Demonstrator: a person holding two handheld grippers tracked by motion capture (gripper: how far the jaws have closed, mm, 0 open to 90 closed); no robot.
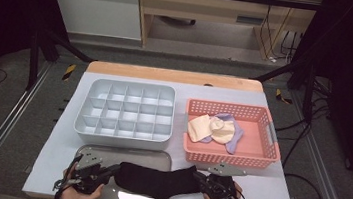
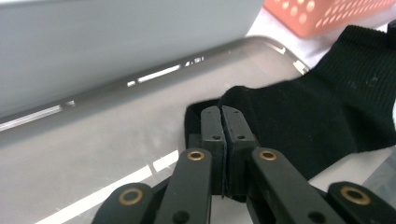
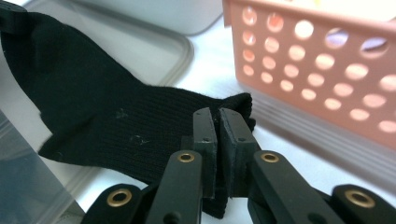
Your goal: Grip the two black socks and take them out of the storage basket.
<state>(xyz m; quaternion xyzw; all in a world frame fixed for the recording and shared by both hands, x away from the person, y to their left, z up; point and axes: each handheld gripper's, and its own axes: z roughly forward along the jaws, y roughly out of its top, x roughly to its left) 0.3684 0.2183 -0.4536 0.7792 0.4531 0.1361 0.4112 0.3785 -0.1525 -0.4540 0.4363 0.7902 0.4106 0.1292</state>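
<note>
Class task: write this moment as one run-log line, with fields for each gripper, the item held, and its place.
left gripper: shut on black sock | right gripper: shut on other end | place: sock stretched over grey metal tray

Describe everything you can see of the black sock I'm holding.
The black sock is a ribbed knit with a few pale lint specks. It lies stretched sideways over the grey tray at the table's near edge. The left gripper is shut on one end, the right gripper on the other. Its middle sags a little; no holes or pattern show.

Organizer (image 1: 125, 110) left of basket (image 1: 228, 156)
</note>
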